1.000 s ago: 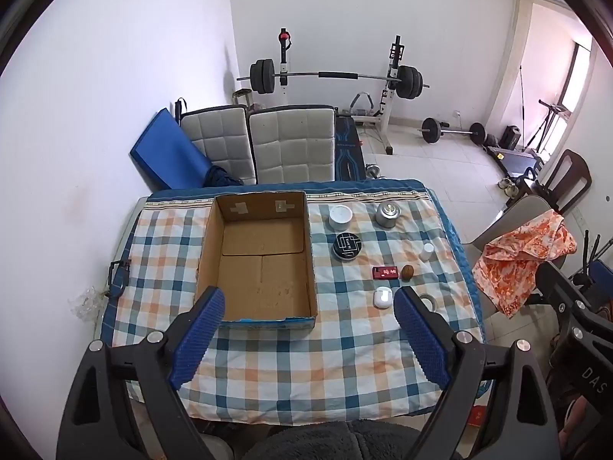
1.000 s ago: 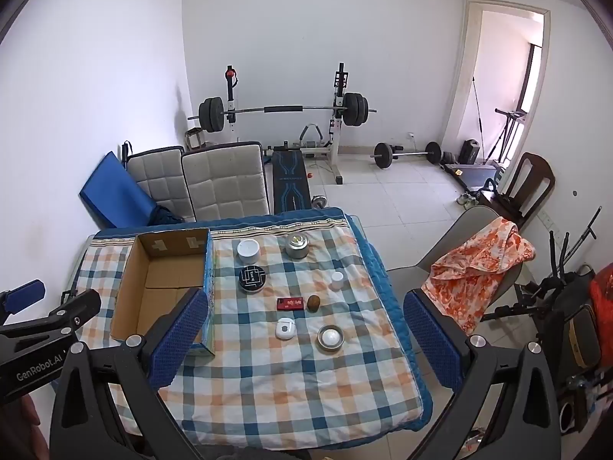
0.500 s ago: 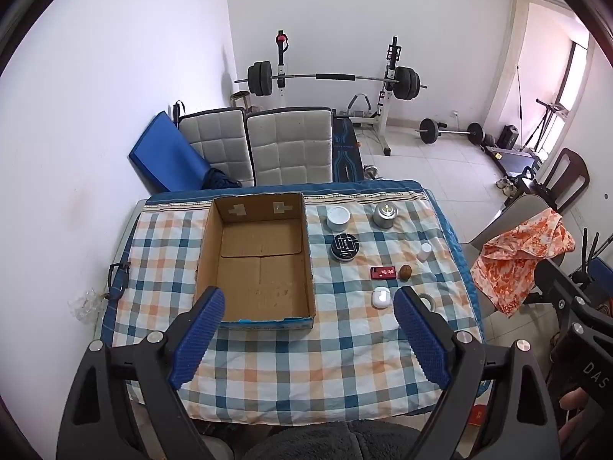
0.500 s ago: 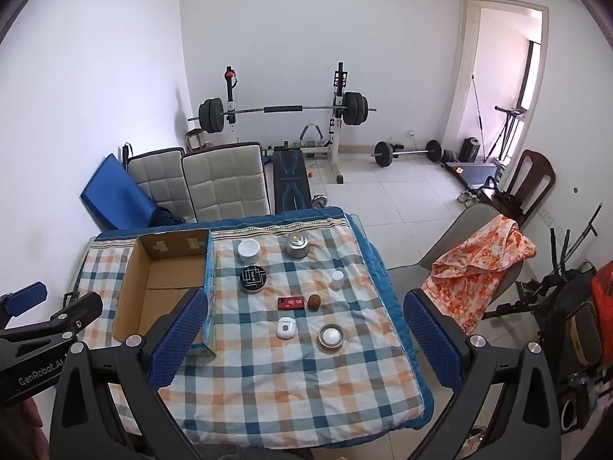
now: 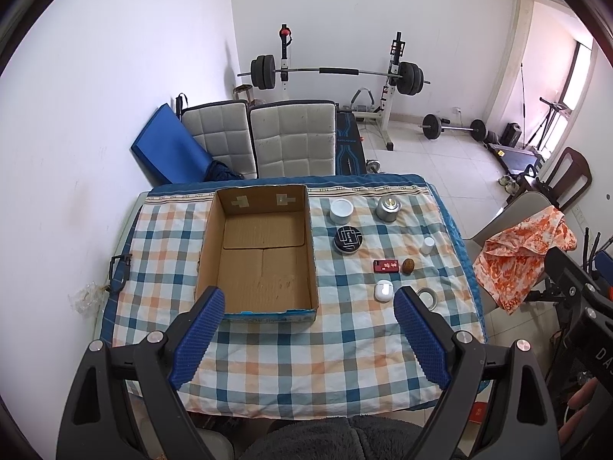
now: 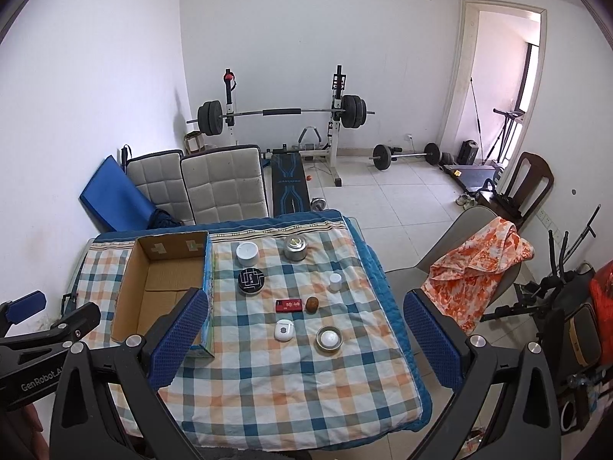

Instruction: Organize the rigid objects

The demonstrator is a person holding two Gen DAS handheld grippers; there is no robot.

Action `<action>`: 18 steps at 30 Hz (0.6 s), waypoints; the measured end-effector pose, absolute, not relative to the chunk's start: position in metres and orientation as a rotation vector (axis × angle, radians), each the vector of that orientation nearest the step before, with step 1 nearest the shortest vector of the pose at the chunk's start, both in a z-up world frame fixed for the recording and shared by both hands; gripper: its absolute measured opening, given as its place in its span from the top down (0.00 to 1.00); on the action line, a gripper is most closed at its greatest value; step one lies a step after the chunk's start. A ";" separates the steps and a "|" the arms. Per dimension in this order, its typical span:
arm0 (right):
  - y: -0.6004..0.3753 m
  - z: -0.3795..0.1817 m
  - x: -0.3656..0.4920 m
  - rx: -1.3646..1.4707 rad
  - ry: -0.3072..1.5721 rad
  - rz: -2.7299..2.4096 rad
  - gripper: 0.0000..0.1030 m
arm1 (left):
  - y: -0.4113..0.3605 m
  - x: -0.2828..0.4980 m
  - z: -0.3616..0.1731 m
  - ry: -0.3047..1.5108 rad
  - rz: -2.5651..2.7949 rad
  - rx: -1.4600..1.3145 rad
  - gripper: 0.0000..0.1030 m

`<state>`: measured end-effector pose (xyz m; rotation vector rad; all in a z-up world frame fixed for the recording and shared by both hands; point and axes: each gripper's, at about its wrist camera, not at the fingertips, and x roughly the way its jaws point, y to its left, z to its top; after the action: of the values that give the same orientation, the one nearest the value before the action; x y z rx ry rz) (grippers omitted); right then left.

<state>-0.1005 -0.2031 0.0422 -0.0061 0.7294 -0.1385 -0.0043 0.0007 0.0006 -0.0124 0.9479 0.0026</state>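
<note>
- Left gripper [image 5: 308, 339]: fingers spread wide, nothing between them, hanging above the near edge of the checked tablecloth [image 5: 306, 364].
- Right gripper [image 6: 306, 341]: fingers released too, grasping nothing.
- Cardboard box [image 5: 260, 257]: empty, just past the left gripper's left finger.
- White case [image 6: 284, 330], red box [image 6: 289, 305], brown nut [image 6: 312, 304], black tin [image 6: 251, 281] and metal dish [image 6: 328, 339]: on the cloth beyond and between the right gripper's fingers, all apart.

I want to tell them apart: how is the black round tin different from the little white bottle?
The black round tin is dark with a white line pattern on its lid; the little white bottle is plain white. The tin is flat and wide; the bottle is narrow and stands taller for its width. The tin lies nearer the cardboard box; the bottle stands nearer the cloth's right edge. Both are round and rest untouched on the checked cloth.
</note>
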 end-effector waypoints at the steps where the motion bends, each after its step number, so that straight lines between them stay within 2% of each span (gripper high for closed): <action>1: -0.202 0.042 -0.099 -0.007 0.731 -0.139 0.00 | 0.002 -0.005 -0.001 0.949 0.004 -0.015 0.12; 18: -0.202 0.041 -0.100 -0.006 0.731 -0.138 0.00 | 0.004 -0.004 -0.005 0.952 0.004 -0.029 0.12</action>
<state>-0.0997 -0.2019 0.0410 -0.0060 0.7309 -0.1379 -0.0044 0.0041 -0.0052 -0.0292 0.9518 0.0043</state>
